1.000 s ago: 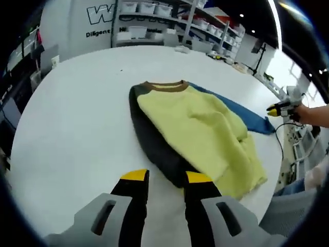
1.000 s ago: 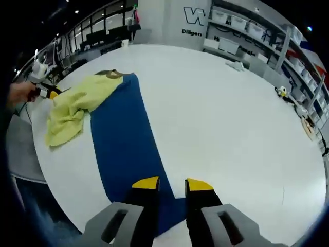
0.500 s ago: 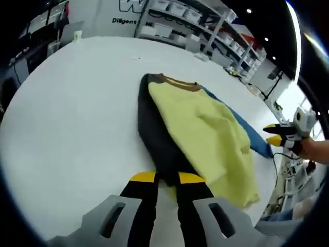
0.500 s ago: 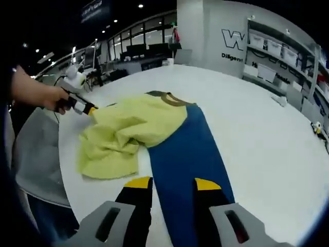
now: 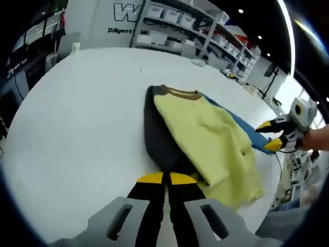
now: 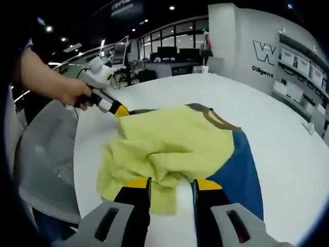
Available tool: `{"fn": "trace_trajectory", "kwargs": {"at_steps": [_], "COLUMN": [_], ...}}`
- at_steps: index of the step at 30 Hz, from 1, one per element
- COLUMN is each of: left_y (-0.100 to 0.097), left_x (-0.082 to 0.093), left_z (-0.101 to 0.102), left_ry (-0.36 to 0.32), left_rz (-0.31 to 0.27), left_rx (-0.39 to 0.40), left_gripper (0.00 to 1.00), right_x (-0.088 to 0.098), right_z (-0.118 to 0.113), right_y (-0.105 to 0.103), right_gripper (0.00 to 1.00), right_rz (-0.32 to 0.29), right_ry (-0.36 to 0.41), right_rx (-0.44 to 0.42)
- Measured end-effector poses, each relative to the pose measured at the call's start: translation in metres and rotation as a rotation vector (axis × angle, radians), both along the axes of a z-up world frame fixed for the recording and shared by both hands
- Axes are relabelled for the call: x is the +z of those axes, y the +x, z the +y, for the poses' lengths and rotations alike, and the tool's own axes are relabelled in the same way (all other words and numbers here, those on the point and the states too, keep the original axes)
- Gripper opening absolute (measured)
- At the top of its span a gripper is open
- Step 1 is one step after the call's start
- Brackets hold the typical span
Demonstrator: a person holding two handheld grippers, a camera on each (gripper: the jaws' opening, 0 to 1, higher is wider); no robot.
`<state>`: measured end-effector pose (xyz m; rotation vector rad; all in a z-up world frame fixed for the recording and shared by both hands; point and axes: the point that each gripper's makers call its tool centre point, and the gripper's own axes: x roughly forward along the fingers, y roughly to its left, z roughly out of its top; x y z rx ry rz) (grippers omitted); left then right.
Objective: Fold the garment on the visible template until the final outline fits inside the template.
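Note:
A yellow sweater (image 5: pixel 211 134) with a brown collar and a dark sleeve (image 5: pixel 157 139) lies crumpled on the white table, partly over the blue template (image 5: pixel 247 128). My left gripper (image 5: pixel 165 178) is shut on the end of the dark sleeve. From the right gripper view it (image 6: pixel 119 109) sits at the sweater's far-left edge, held by a hand. My right gripper (image 6: pixel 172 184) stands open, with the yellow hem (image 6: pixel 164 198) lying between its jaws. In the left gripper view it (image 5: pixel 268 136) hovers open by the template's right edge. The blue template (image 6: pixel 239 164) shows to the right of the sweater (image 6: pixel 169 144).
The round white table (image 5: pixel 77 118) stretches wide to the left and behind the sweater; its edge runs close by the hem (image 6: pixel 82 170). Shelves with white bins (image 5: pixel 180 15) line the back wall. A person's forearm (image 6: pixel 46 77) reaches in from the left.
My left jaws have come together on the dark sleeve end. The right gripper has travelled along the template to the sweater's yellow hem, which now lies between its jaws.

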<state>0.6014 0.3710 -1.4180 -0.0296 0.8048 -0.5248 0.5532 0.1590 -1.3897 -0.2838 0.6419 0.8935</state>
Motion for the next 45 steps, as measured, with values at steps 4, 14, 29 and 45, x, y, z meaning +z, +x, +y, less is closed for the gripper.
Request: {"fn": "trace_trajectory", "kwargs": {"at_steps": [4, 14, 29, 45], "left_y": [0.003, 0.018, 0.013, 0.005], "left_x": [0.006, 0.02, 0.012, -0.008], "left_z": [0.015, 0.053, 0.051, 0.052], "left_ry": [0.12, 0.574, 0.414, 0.028], "left_rz": [-0.051, -0.21, -0.196, -0.021], "left_rx": [-0.068, -0.352, -0.156, 0.195], "left_gripper": [0.01, 0.02, 0.07, 0.28], "right_x": [-0.011, -0.035, -0.037, -0.033], "right_z": [0.031, 0.065, 0.061, 0.055], "right_y": [-0.013, -0.035, -0.042, -0.045], "right_gripper": [0.3, 0.32, 0.31, 0.32], "right_rz": [0.014, 0.078, 0.1, 0.096], "right_ry": [-0.018, -0.045, -0.058, -0.054], "right_rx": [0.11, 0.236, 0.254, 0.243]}}
